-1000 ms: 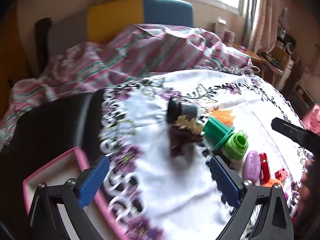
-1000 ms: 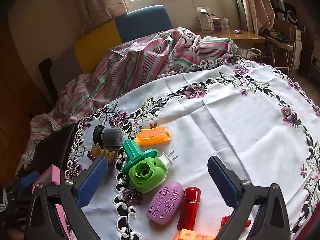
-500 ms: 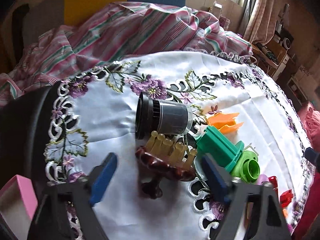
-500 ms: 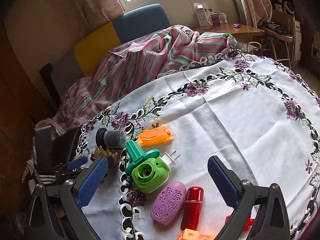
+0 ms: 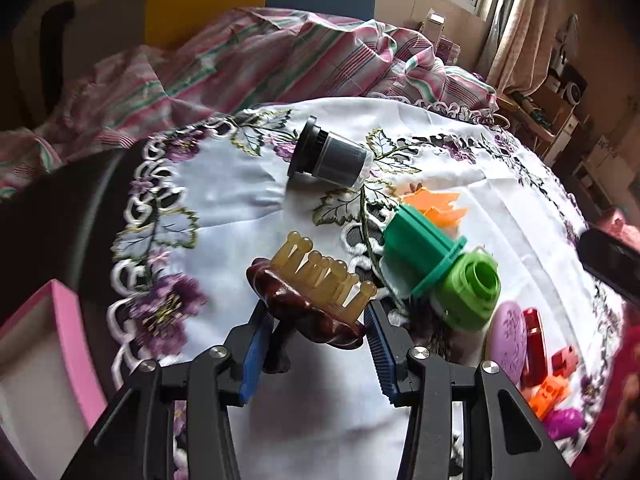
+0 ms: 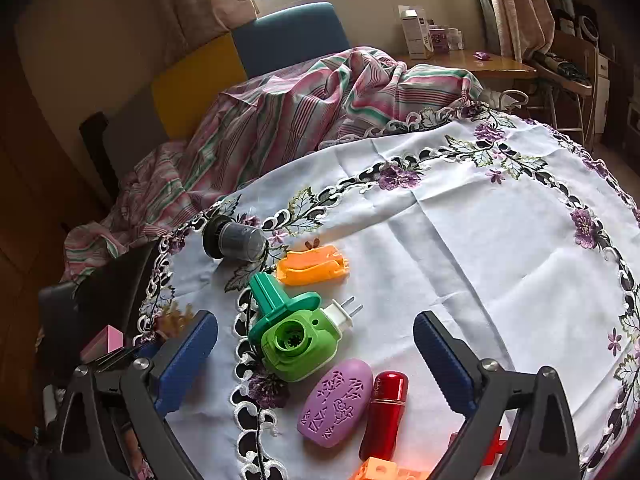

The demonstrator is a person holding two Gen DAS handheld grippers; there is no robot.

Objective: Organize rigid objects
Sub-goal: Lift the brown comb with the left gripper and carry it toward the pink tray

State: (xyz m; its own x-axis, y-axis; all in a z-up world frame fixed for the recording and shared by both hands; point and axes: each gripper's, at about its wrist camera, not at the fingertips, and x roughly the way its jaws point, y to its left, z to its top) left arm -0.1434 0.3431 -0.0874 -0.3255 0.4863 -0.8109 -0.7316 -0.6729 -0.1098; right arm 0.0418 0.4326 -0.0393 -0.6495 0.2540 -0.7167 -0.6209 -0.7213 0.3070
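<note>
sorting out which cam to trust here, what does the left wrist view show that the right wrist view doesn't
Only the left wrist view shows the left tool with its blue pads against the dark brown scalp massager, jaws having just been closing, and the open inside of the pink box.

Only the right wrist view shows the right tool open over the table, and the green device's white plug prongs.

Both show the grey jar, orange clip, green plug-in device, purple oval and red tube.

Brown scalp massager (image 5: 308,308) with amber knobbed prongs, tilted, lower centre. Grey-black canister (image 5: 330,156) on its side, upper centre. Green plug-in device (image 5: 466,288) centre right.
</note>
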